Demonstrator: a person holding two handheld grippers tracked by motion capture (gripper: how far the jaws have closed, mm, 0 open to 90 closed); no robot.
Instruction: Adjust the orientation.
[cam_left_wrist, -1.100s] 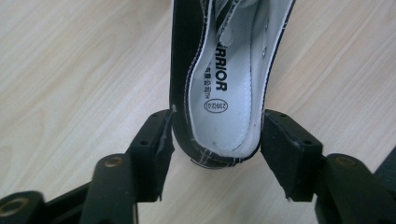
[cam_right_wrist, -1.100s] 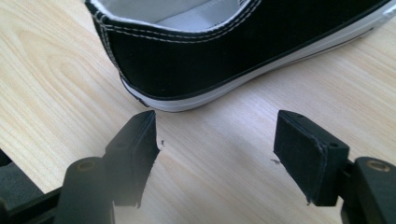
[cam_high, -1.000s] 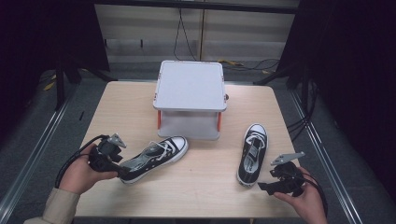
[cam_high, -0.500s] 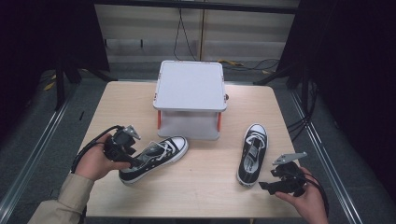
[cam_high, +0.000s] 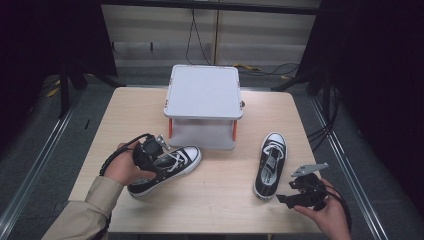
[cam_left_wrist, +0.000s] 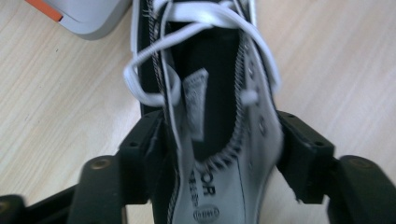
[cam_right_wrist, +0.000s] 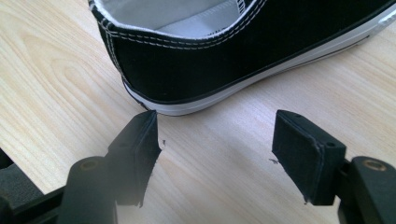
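Left shoe (cam_high: 165, 170) lies on the counter (cam_high: 225, 200) at the near left, toe pointing toward the grey box (cam_high: 203, 107) and heel toward the person. Its upper is black with white laces and a white rubber sole. The left gripper (cam_left_wrist: 212, 154) straddles the shoe opening near the tongue; one finger (cam_left_wrist: 147, 149) sits against one side of the upper and the other finger against the opposite side, pinching the shoe between them. In the high view the left gripper (cam_high: 148, 152) sits over the middle of this shoe, held by the left hand (cam_high: 122, 165). A corner of the grey box, with an orange latch (cam_left_wrist: 44, 9), shows at the top left of the left gripper view. The second shoe (cam_high: 270, 165) lies at the near right of the counter, toe pointing away from the person, well apart from the first. The right gripper (cam_right_wrist: 215, 144) rests low over the counter just behind the heel of this second shoe (cam_right_wrist: 233, 51), its fingers (cam_right_wrist: 140, 144) spread wide and holding nothing.
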